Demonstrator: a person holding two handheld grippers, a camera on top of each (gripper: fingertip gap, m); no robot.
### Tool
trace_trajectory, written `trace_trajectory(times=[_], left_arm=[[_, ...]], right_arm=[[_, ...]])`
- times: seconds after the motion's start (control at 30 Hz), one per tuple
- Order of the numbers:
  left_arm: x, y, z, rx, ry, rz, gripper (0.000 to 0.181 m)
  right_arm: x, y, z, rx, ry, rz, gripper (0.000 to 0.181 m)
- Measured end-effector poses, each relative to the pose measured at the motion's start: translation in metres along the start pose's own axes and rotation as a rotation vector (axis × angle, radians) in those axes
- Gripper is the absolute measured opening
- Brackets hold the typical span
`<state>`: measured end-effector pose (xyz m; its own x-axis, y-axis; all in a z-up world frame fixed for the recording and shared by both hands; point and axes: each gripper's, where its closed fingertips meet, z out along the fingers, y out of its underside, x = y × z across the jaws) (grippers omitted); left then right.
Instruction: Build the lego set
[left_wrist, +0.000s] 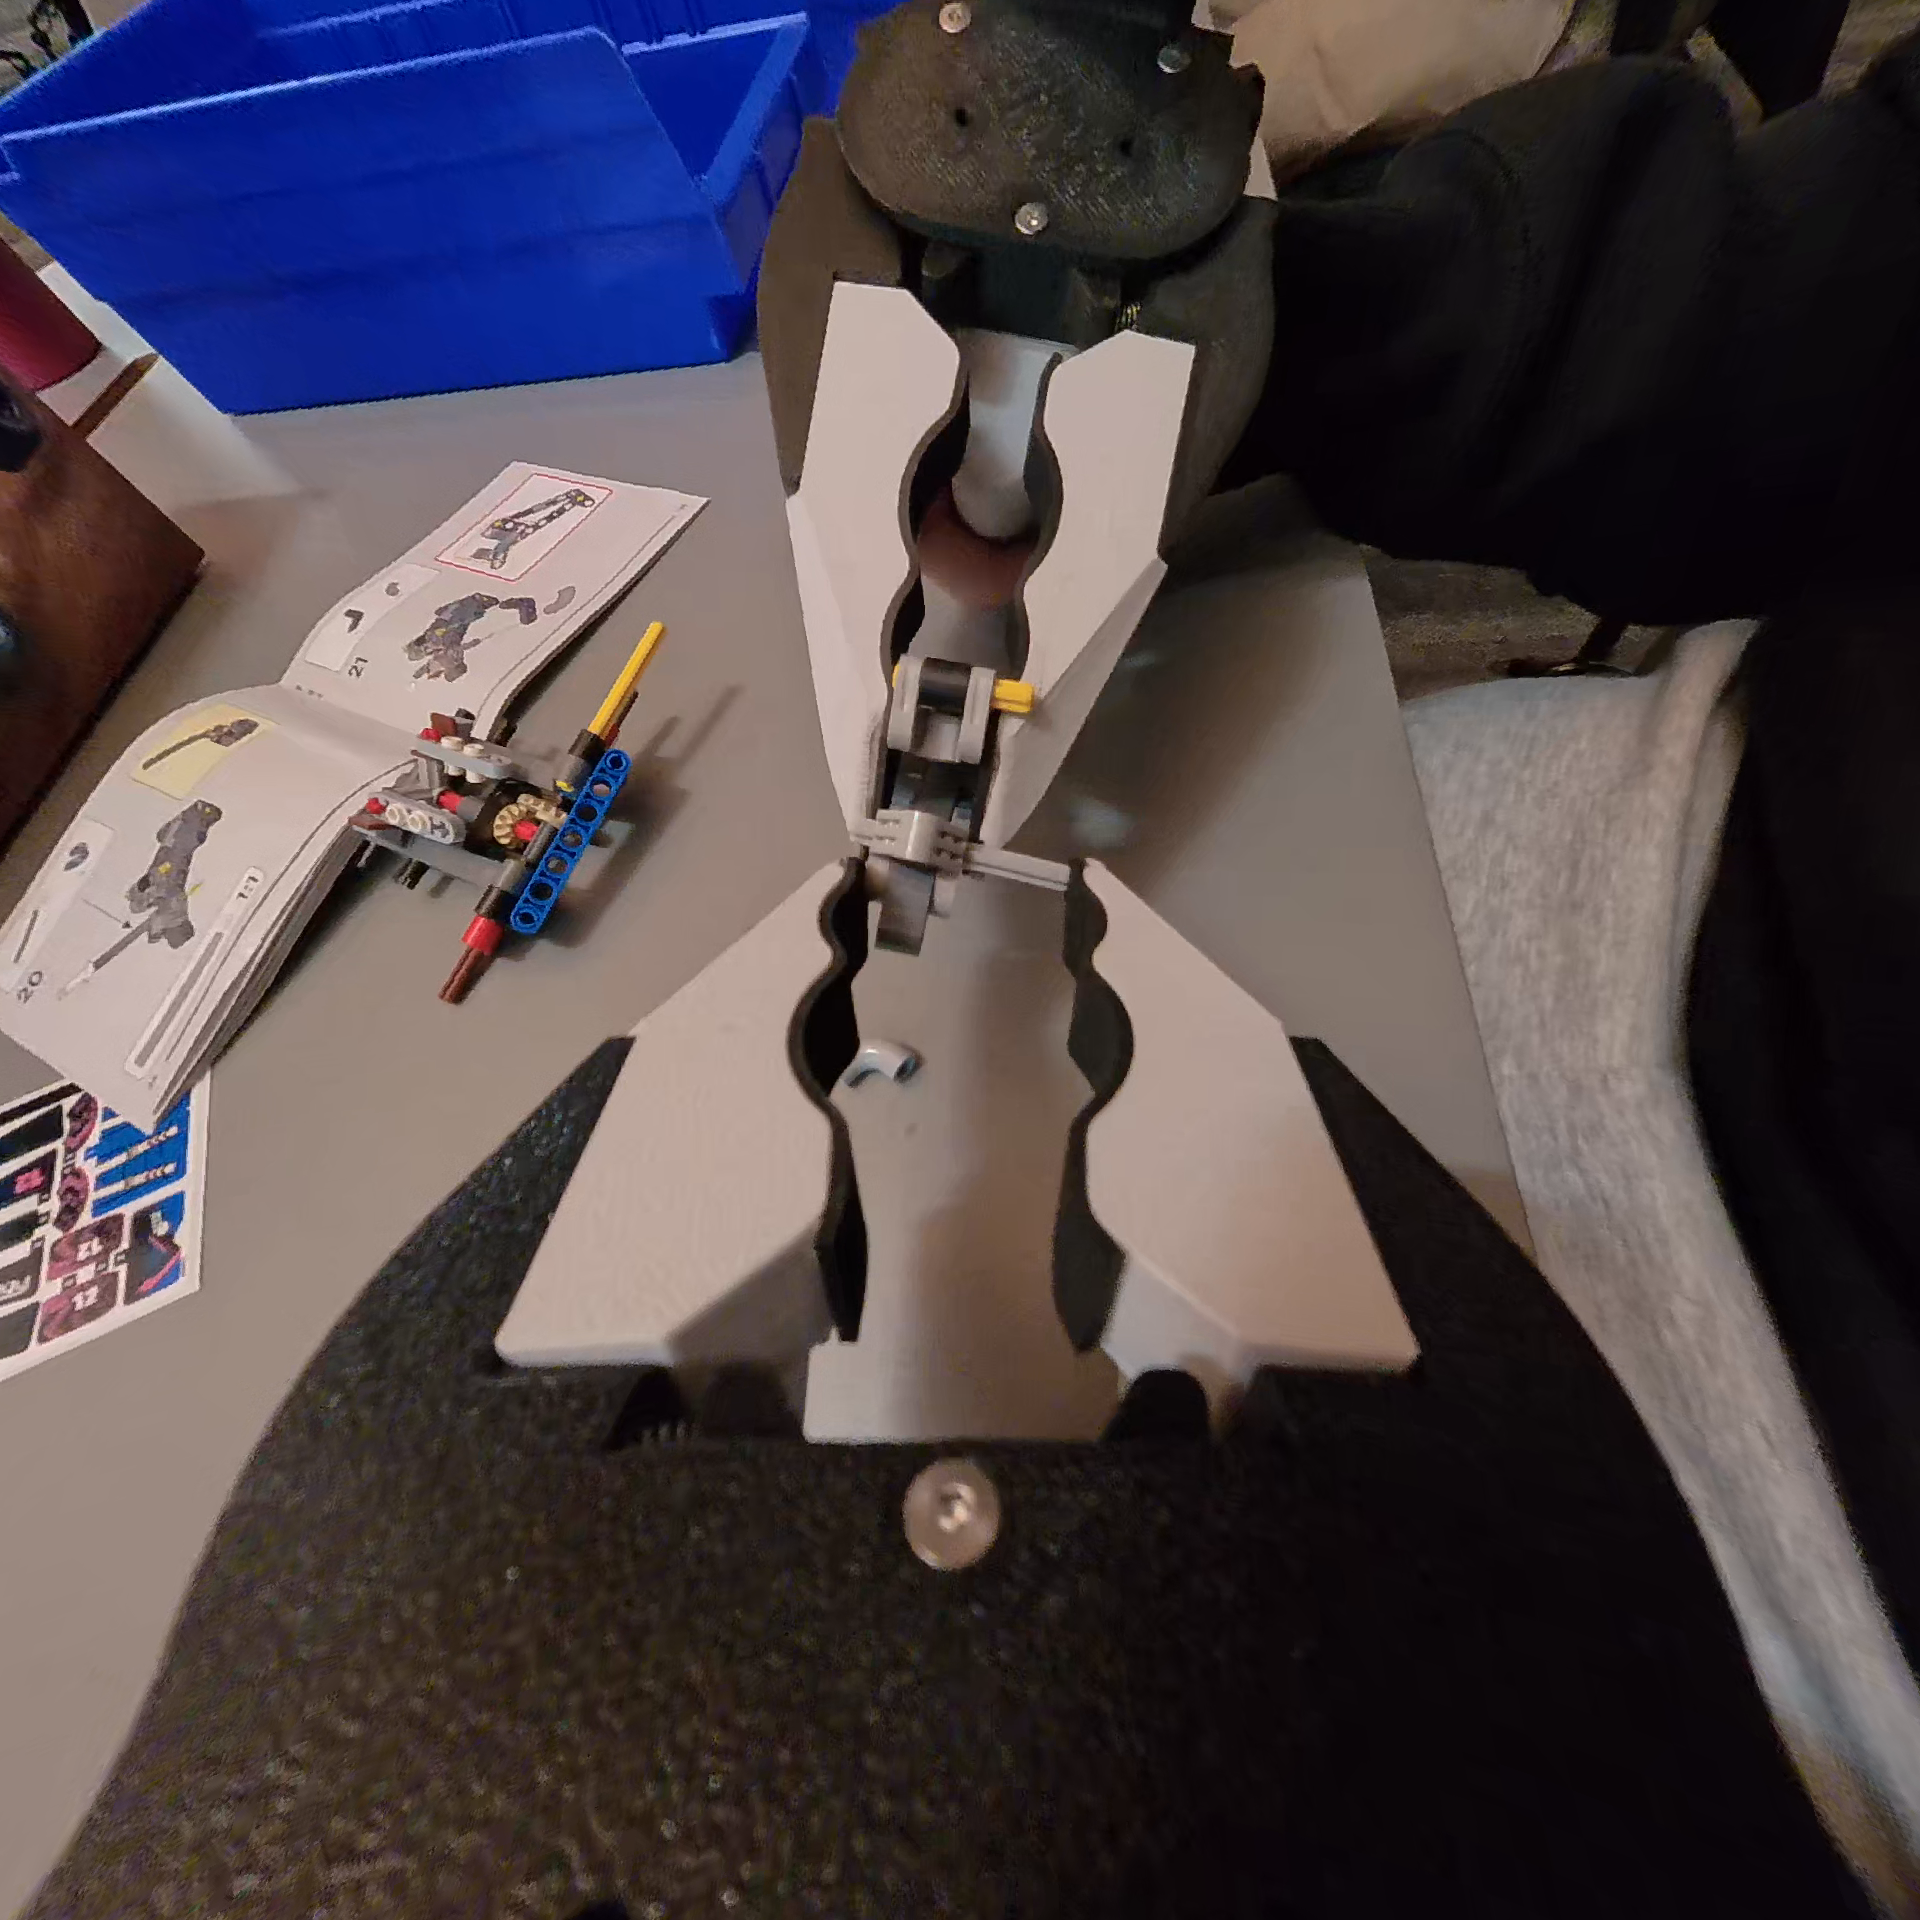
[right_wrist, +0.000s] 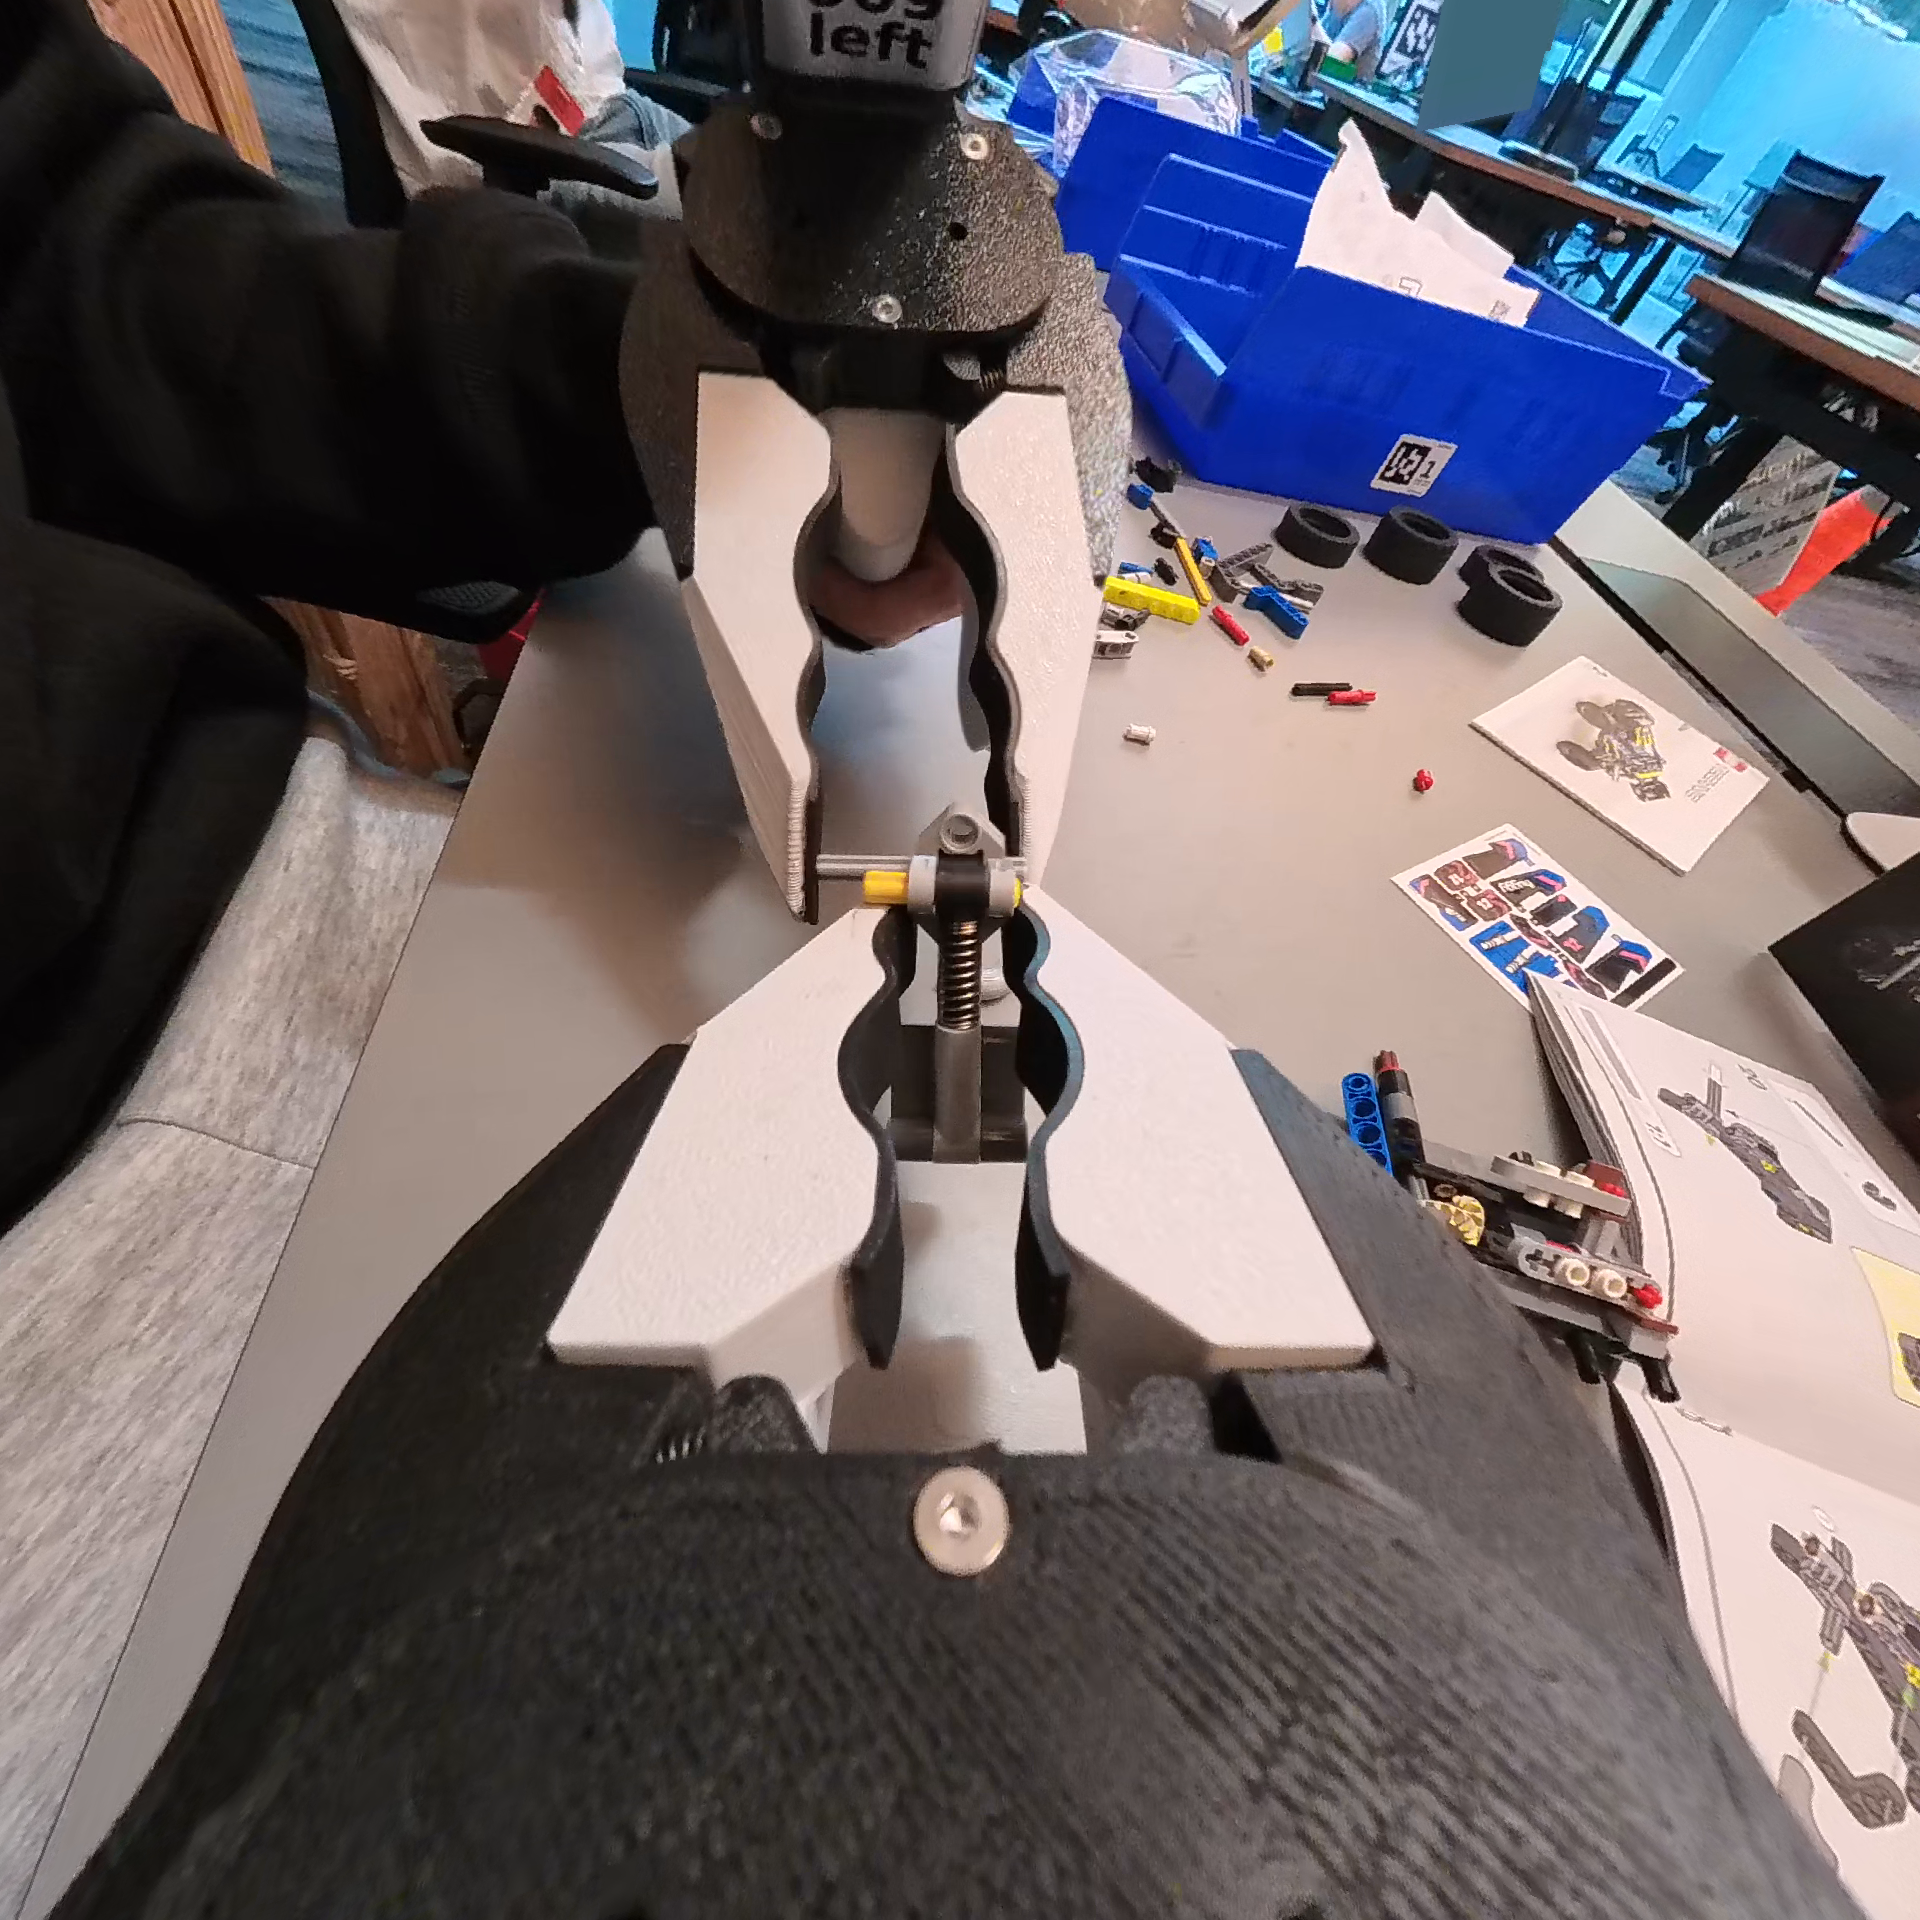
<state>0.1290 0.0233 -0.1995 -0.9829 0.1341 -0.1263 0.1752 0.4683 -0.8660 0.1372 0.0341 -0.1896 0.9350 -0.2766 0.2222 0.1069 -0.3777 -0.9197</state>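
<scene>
My right gripper is shut on a grey shock-absorber piece with a black spring and a yellow pin at its head. My left gripper faces it tip to tip. A thin grey axle with a small grey connector spans the gap between the left fingertips, which hold it endwise. The axle lies against the head of the shock-absorber piece. In the left wrist view the right gripper comes down from above. In the right wrist view the left gripper does the same.
The partly built model lies on the open instruction booklet on the grey table. A sticker sheet, loose pieces, black tyres and blue bins lie beyond. A small curved piece lies under my left gripper. Left and right tips are no more than a few centimetres apart.
</scene>
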Motion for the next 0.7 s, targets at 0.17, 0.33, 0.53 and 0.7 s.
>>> trace_trajectory(times=[0.17, 0.33, 0.53, 0.7], left_arm=[[-0.0001, -0.0005, 0.0, -0.01, -0.001, -0.011, 0.035], [-0.0005, -0.0003, 0.0004, -0.011, 0.002, -0.029, 0.035], [-0.0007, -0.0009, 0.0003, -0.009, 0.003, -0.033, 0.035], [-0.0019, 0.0002, 0.0006, -0.01, -0.003, -0.032, 0.035]], right_arm=[[0.0001, -0.0003, -0.0004, 0.003, -0.003, 0.004, 0.014], [0.0007, 0.0002, 0.0, -0.001, 0.001, 0.006, 0.014], [0.0012, -0.0003, -0.0002, 0.003, -0.003, 0.014, 0.014], [0.0021, 0.0009, 0.0006, -0.006, 0.003, 0.015, 0.014]])
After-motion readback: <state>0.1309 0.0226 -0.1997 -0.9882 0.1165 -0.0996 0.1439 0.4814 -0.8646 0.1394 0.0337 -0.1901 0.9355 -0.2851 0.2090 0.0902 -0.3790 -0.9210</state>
